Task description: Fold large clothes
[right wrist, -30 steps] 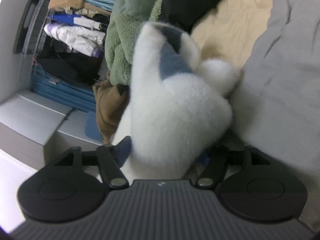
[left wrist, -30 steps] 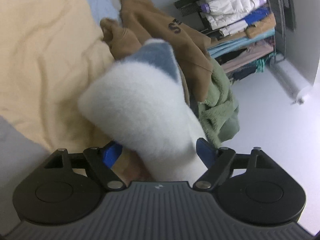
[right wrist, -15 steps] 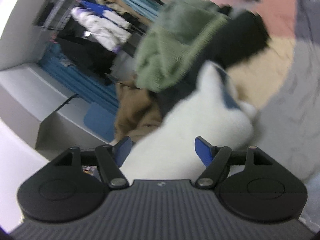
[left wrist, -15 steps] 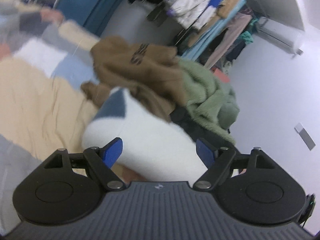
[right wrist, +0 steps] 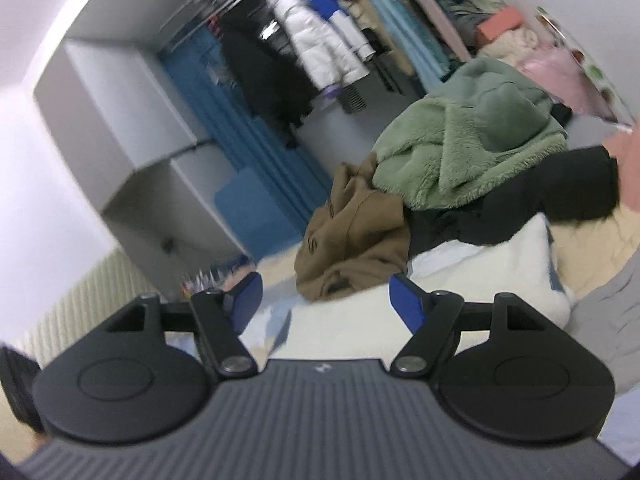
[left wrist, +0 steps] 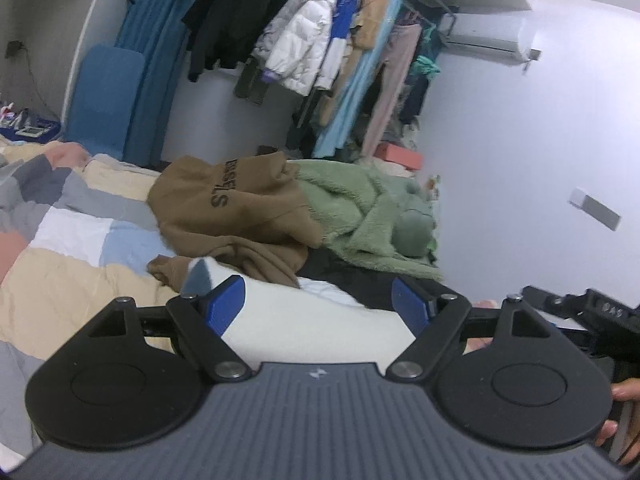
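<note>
Both grippers have risen from the bed and rolled back toward level. One second ago each one sat low, with the white fleece garment [left wrist: 320, 320] bulging high between its blue pads. The left gripper [left wrist: 318, 302] now looks across the bed to the clothes rail [left wrist: 360, 32], and the right gripper [right wrist: 326, 298] looks toward the blue curtain [right wrist: 256, 136]. The garment has dropped to the lower part of both views.

Finger state: the jaws of both grippers stand wide apart. In the left wrist view the left pad [left wrist: 225, 305] overlaps the white fleece, but firm contact cannot be confirmed. In the right wrist view both pads appear clear of the cloth. No pinch is visible on either side, so both read as released.

Judged from this, one fold has been laid down, and the hands are clear to reposition for the next fold or garment.

The garment is thick, white and plush, with a grey-blue panel at one corner [left wrist: 198, 278]. It lies on the patchwork quilt [left wrist: 72, 240], directly in front of the brown hoodie [left wrist: 228, 216]. The green fleece [left wrist: 360, 216] and a black garment [right wrist: 540, 196] lie behind and beside that hoodie, unfolded.
</note>
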Tool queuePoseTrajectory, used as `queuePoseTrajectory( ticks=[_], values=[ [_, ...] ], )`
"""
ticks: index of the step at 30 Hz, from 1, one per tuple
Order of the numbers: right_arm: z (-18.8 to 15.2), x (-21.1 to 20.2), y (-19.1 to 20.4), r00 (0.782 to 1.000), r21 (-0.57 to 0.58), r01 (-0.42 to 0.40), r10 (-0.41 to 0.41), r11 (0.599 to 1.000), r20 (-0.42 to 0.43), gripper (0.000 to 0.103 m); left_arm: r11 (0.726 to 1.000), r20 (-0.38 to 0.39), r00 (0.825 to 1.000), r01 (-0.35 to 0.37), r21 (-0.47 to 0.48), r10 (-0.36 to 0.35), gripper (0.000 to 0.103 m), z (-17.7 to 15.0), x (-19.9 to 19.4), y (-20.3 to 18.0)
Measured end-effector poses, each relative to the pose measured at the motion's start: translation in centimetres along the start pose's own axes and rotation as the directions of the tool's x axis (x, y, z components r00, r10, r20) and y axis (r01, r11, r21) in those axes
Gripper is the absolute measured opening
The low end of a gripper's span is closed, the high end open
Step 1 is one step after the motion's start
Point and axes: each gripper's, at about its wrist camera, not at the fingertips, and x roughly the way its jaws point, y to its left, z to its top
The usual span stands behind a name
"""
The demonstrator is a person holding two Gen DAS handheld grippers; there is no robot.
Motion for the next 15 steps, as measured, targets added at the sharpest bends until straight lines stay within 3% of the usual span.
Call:
queuePoseTrajectory(
  ticks=[9,15],
  values=[
    [-2.4,-2.7,3.9,1.0,-0.131,0.028,-0.028,0.991,0.003,0.073,0.992,0.044,0.999,0.006,0.129,-0.011,0.084,-1.5,-4.9,-3.4],
    [-4.4,-4.3,5.6,0.996,-0.208,0.075,-0.062,0.975,0.071,0.073,0.983,0.041,0.999,0.022,0.183,-0.03,0.085,-3.6,-6.6,-4.5]
  ],
)
